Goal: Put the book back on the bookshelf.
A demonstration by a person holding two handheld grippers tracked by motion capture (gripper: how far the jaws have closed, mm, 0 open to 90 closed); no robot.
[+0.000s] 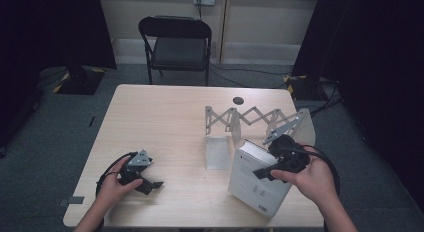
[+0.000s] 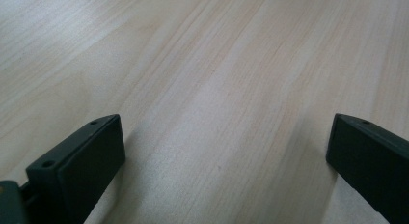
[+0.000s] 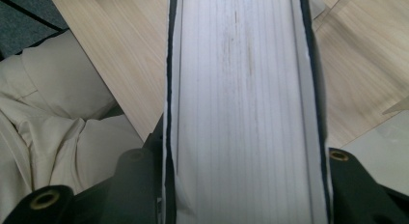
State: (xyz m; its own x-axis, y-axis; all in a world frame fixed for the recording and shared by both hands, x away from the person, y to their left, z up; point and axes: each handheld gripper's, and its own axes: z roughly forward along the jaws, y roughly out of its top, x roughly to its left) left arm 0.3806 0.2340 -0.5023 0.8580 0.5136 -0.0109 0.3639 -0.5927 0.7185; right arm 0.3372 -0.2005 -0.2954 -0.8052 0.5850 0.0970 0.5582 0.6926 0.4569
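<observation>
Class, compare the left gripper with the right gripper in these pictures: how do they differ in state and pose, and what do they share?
The left gripper has open jaws with nothing between them; the right gripper is clamped across a thick white book. The left gripper lies low by the wooden table; the right gripper is raised, holding the book upright near the metal accordion rack. Both are black, two-jawed and hand-held.

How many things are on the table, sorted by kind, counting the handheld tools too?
Book: 1, held upright in the right tool
Expanding metal book rack: 1
Handheld tools: 2, the left tool open, resting on the table
Total: 4
</observation>
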